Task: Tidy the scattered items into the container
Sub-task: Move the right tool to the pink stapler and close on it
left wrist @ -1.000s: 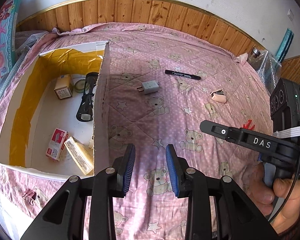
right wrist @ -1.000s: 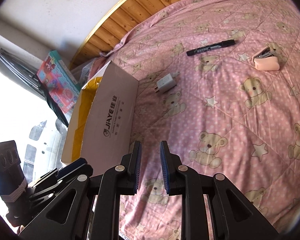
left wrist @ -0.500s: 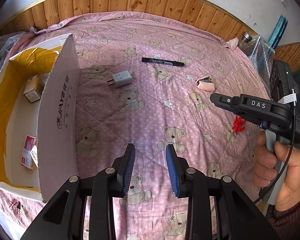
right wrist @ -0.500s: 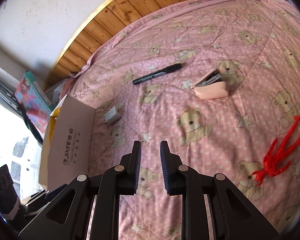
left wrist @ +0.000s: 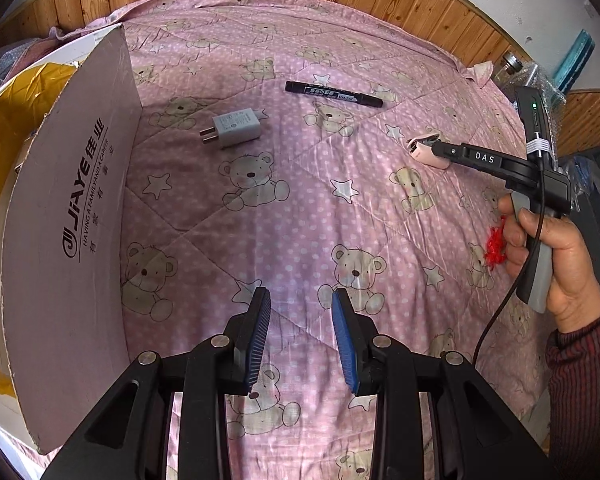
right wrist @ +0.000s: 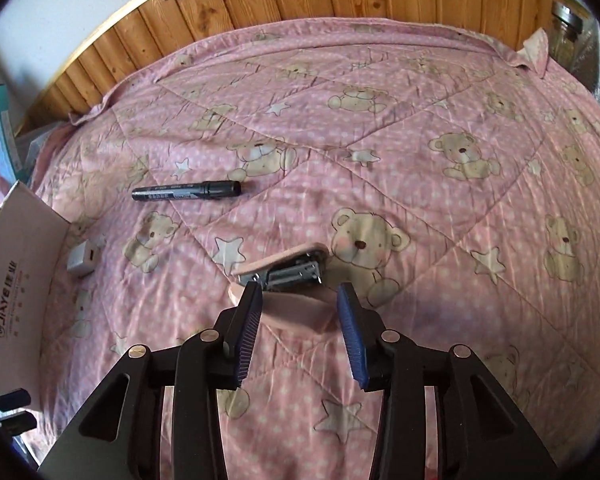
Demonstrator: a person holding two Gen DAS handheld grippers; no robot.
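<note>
With the right claw [right wrist: 298,300] spread wide just short of the pink stapler [right wrist: 286,280] at lower centre of the right wrist view, long axis crosswise to the fingers, nearer than the left claw [left wrist: 300,312], also apart, empty, lower centre.

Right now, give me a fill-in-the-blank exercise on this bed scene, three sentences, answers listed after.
1. The right gripper has its jaws open around the pink ____.
2. The black marker lies on the pink quilt, farther from the cardboard box than the white ____.
3. The left gripper is open and holds ____.

Missing words: stapler; charger; nothing
</note>
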